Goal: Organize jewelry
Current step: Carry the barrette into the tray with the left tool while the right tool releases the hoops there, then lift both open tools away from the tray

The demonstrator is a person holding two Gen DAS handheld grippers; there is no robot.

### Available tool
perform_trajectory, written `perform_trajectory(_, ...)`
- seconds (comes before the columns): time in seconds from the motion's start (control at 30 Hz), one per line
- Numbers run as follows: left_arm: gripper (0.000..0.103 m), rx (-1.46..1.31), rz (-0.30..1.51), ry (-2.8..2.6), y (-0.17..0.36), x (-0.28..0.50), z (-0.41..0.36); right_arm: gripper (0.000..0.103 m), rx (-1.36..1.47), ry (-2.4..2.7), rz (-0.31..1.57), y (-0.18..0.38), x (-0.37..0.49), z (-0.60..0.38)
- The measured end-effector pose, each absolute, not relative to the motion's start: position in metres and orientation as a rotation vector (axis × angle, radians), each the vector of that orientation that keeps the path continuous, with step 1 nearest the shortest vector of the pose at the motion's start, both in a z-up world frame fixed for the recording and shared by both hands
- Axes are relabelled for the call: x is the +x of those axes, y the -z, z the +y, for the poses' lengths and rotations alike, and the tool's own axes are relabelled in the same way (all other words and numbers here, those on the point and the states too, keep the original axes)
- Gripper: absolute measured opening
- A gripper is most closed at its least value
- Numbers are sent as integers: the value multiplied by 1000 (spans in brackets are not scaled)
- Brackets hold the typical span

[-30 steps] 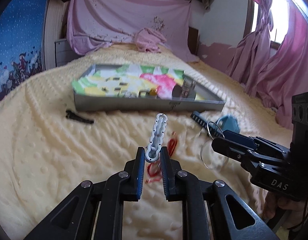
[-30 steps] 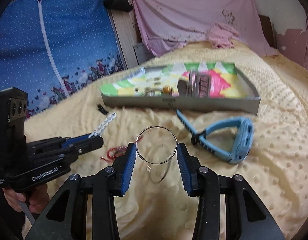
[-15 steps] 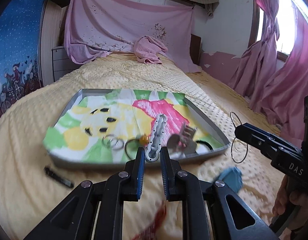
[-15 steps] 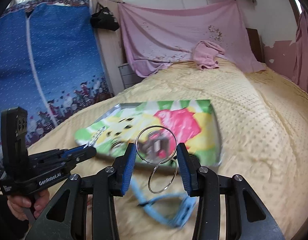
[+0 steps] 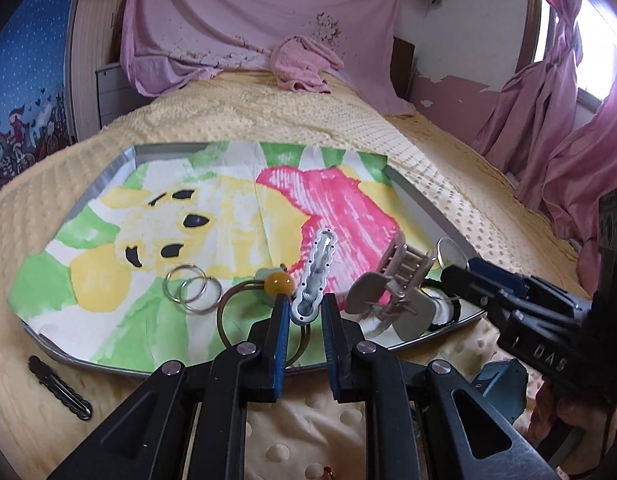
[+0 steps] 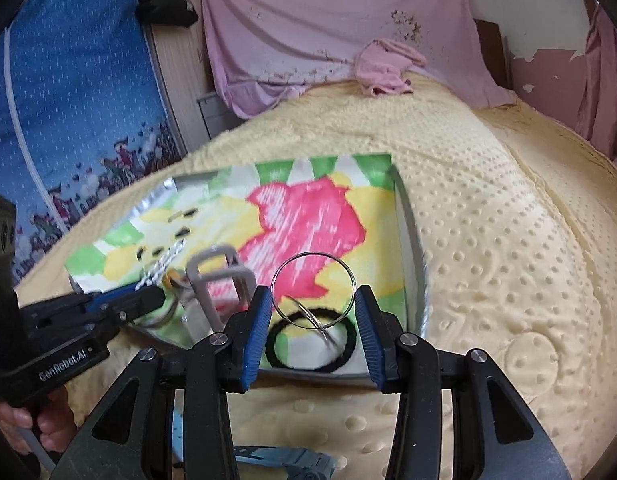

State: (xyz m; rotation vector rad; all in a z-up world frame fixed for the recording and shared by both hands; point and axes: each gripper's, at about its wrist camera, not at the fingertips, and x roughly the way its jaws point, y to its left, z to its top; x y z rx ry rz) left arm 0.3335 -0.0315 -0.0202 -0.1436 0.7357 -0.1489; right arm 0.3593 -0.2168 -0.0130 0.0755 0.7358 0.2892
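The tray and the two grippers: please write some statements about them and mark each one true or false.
1. The left gripper holds a silver hair clip. True.
2. The right gripper holds the black hair tie. False: it holds a thin wire hoop; the black hair tie lies in the tray below it.
3. The grey claw clip lies inside the tray. True.
4. The black hair pin is in the tray. False: the black hair pin lies on the yellow blanket, outside the tray's near left corner.
5. Two linked key rings lie on the tray's colourful paper lining. True.
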Motion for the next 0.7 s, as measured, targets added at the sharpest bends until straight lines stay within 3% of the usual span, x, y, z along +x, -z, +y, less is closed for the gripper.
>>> perform_trajectory(0.23, 16, -149, 733, 144, 21, 330, -31, 40, 49, -291, 760, 17, 359, -216)
perform_trajectory(0.33, 22, -142, 726, 136, 19, 327, -32, 40, 47, -286, 750, 16, 354, -217)
perform_trajectory(0.4, 42, -142, 714, 126, 17, 323, -32, 40, 54, -277, 735, 14, 349, -220)
perform_trajectory(0.43, 62, -145, 703, 121, 15, 320, -31, 44, 61, -271, 726, 12, 347, -222)
perform_trajectory(0.47, 69, -150, 681, 114, 13, 316, -29, 51, 71, -265, 713, 11, 343, -224)
perform_trajectory(0.6, 73, -169, 616, 103, 4, 301, -24, 56, 101, -243, 660, 3, 326, -236)
perform_trajectory(0.7, 75, -183, 598, 93, -3, 295, -19, 68, 136, -233, 615, -4, 315, -246)
